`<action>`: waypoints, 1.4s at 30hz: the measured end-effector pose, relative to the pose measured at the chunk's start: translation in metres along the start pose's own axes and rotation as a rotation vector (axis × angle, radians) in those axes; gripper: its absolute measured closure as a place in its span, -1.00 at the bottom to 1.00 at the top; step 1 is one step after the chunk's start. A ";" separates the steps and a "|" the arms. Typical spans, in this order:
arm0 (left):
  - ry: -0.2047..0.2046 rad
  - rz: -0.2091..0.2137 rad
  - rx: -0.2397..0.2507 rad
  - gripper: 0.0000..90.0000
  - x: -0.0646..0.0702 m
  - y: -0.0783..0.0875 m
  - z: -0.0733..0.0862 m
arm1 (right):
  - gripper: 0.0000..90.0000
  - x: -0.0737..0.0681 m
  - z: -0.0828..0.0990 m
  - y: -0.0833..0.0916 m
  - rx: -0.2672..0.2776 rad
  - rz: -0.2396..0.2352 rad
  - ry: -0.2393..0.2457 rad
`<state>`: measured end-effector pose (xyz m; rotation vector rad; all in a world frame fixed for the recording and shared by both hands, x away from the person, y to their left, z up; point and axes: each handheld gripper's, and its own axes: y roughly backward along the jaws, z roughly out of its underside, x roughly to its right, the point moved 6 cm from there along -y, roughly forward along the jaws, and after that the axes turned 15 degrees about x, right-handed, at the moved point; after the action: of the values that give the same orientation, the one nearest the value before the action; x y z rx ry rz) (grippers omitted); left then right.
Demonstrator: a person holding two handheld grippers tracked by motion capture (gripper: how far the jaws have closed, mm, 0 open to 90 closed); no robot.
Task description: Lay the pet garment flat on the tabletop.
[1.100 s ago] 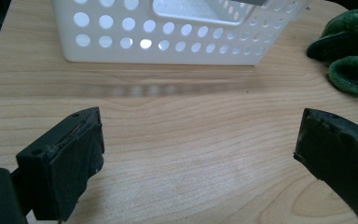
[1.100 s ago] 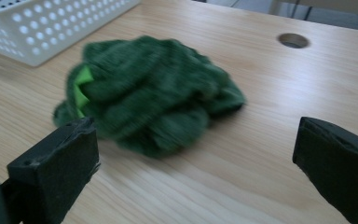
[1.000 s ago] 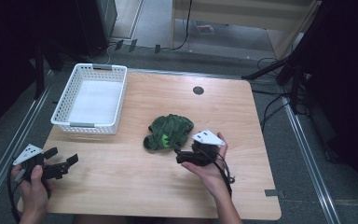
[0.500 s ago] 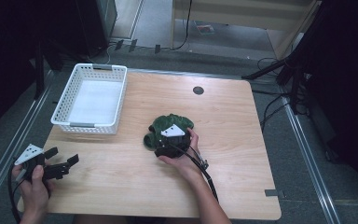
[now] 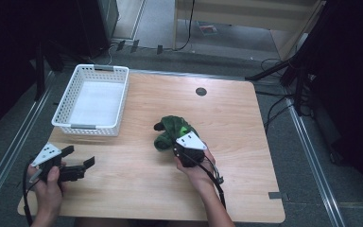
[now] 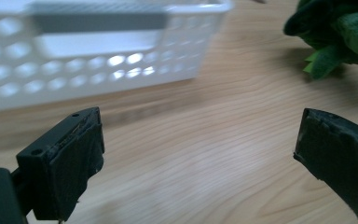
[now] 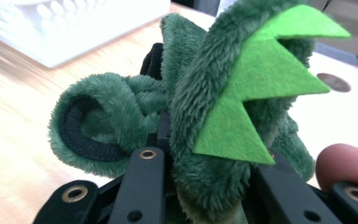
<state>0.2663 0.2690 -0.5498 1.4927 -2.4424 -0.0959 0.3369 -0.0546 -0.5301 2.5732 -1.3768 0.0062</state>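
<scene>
Right gripper (image 5: 182,150) jaws have just been closing, now clamped on the green plush toy (image 5: 171,131) lying right of the white basket (image 5: 94,100). Lift only once your hold feels secure. Left gripper (image 5: 78,168) stands apart, empty.

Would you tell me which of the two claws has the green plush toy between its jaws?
The right claw: its jaws pinch the toy; the left claw gapes empty.
</scene>
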 end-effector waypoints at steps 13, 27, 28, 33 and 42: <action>-0.065 0.220 -0.008 -0.96 0.087 -0.053 -0.007 | 0.48 -0.035 0.009 0.070 -0.030 -0.067 -0.006; -0.035 0.283 -0.083 -0.96 0.101 -0.073 0.019 | 0.32 -0.024 0.011 0.074 -0.035 -0.149 -0.074; -0.035 0.287 -0.081 -0.96 0.102 -0.073 0.019 | 0.48 -0.020 0.007 0.075 -0.015 -0.144 -0.072; -0.038 0.293 -0.093 -0.96 0.110 -0.080 0.020 | 0.64 0.005 -0.025 0.052 0.041 -0.086 -0.095; -0.049 0.255 -0.141 -0.96 0.108 -0.088 0.021 | -0.23 0.070 -0.050 -0.002 0.069 0.060 -0.289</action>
<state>0.2900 0.1316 -0.5663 1.1239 -2.5821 -0.2499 0.3828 -0.1012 -0.4738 2.6697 -1.5759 -0.3265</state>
